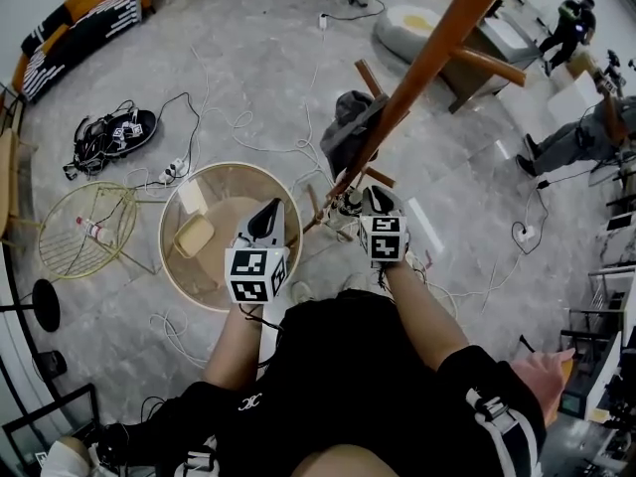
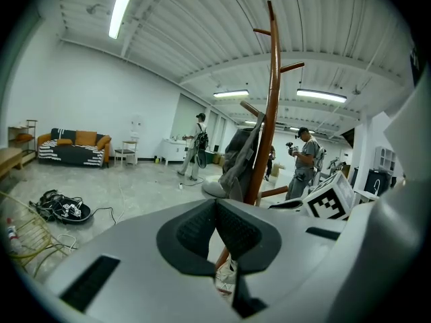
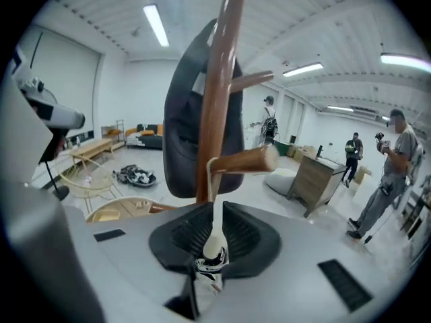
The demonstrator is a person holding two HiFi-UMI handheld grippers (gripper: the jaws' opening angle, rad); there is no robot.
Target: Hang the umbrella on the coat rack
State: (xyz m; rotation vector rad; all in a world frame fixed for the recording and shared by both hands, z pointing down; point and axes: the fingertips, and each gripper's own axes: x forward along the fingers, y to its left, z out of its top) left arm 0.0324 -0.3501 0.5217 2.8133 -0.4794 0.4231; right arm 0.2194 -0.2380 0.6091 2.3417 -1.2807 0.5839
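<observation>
**A:** Head view: where are the grippers?
**B:** Left gripper (image 1: 265,220) sits by a round basket's (image 1: 231,167) rim. Right gripper (image 1: 373,204) is at the coat rack (image 1: 417,76).
**A:** Left gripper view?
**B:** Jaws pressed together, nothing between.
**A:** Right gripper view?
**B:** Jaws clamp the umbrella (image 3: 214,251). Its white strap (image 3: 211,180) reaches a rack peg (image 3: 242,160).

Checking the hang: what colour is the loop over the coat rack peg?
Cream-white. The loop shows best in the right gripper view.

Umbrella (image 3: 211,260) between right jaws; strap (image 3: 215,210) runs up over peg (image 3: 244,161) just ahead. Coat rack pole (image 3: 219,79) behind peg, garment (image 3: 180,113) behind pole. Round table (image 3: 116,210) left, lower.
</observation>
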